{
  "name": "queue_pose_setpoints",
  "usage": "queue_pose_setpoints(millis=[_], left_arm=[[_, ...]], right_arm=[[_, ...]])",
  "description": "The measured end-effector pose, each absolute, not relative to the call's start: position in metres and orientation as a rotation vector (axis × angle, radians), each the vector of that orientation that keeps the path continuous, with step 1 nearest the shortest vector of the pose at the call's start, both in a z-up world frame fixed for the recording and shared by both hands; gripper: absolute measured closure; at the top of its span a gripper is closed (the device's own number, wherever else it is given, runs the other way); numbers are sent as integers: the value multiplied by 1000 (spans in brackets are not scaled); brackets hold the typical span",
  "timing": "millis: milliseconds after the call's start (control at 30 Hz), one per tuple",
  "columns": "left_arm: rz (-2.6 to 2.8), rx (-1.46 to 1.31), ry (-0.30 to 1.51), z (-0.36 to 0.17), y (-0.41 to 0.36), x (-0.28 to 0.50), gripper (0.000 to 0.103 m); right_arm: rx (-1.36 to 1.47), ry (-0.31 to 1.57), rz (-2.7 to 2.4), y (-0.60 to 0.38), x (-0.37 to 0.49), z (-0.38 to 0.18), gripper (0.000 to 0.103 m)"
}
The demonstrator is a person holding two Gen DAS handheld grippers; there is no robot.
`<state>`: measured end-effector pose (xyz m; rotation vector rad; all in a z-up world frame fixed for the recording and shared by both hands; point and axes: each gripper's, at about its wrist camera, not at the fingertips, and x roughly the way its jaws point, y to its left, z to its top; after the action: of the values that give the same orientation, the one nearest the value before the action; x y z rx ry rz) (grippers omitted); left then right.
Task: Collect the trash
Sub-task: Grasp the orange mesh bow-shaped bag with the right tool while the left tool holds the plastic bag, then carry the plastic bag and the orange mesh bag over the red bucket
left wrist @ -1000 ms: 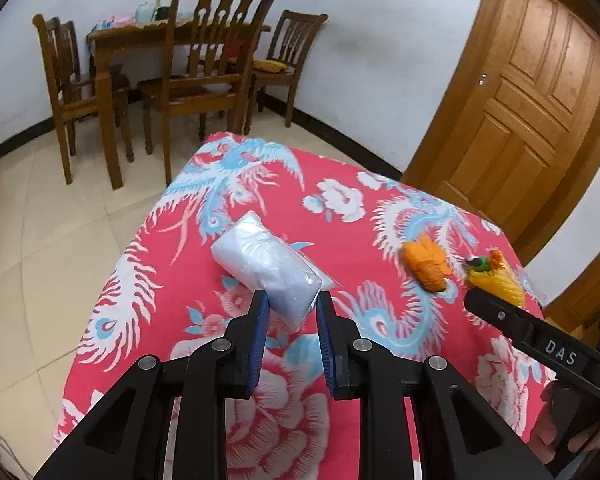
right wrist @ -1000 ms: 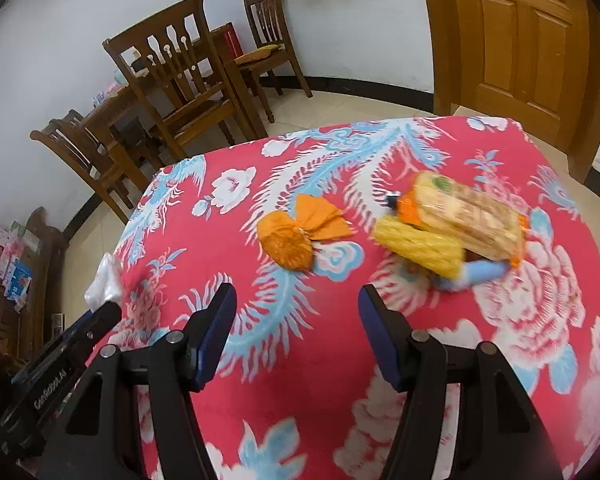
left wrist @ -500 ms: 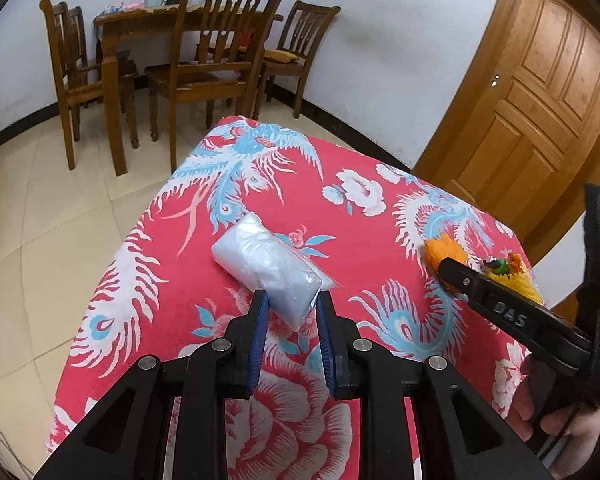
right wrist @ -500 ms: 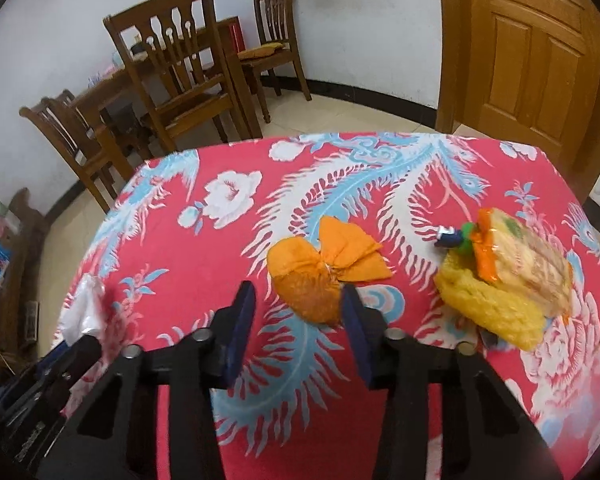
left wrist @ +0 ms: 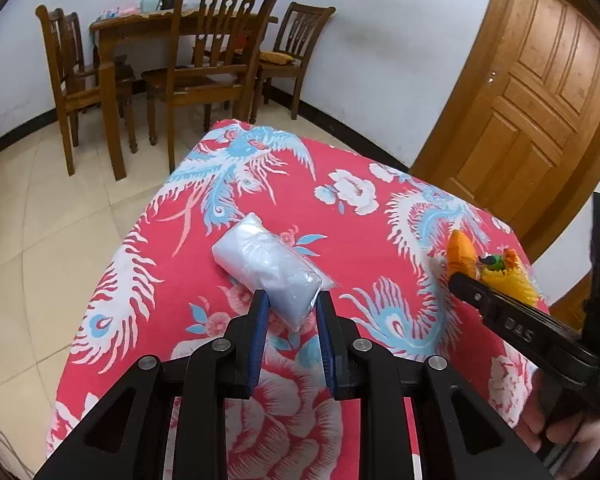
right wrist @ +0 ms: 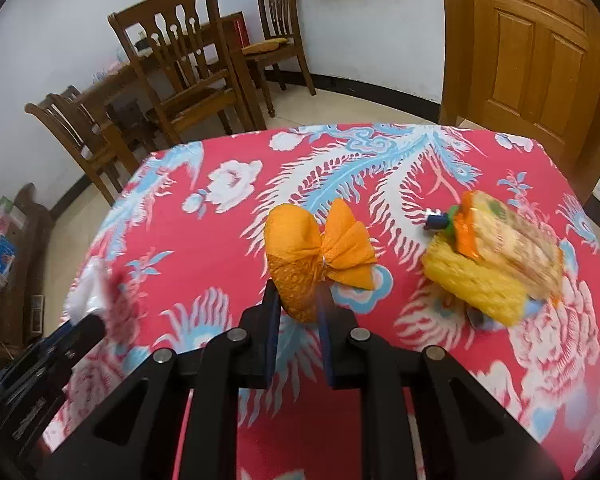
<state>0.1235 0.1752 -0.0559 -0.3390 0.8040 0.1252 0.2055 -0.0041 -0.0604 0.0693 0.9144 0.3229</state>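
Red floral worktop (left wrist: 260, 184): white plastic bag (left wrist: 268, 268) centre-left, pinched in nearly closed left claw (left wrist: 290, 312). Right claw (right wrist: 298, 304) closing around orange mesh bundle (right wrist: 300, 264), mid-worktop. Best squeezed at the bundle's body, not the loose frill.

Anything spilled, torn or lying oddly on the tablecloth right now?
Nothing spilled or torn. Only oddity: the clear snack packet lies tilted on the yellow mesh bundle, with a small blue-capped item poking out beside them. The orange mesh pouch looks intact.
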Motion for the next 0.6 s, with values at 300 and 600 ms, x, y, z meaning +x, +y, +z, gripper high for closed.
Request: queue_pose_setpoints(millis=[300,600], left_arm=[[97,-326,788,-42,160,115,79],[51,-300,761,-22,138,106,79]], right_arm=[[150,890,377,-27,176,-33,83],[213,848,386,-60,145,-10,83]])
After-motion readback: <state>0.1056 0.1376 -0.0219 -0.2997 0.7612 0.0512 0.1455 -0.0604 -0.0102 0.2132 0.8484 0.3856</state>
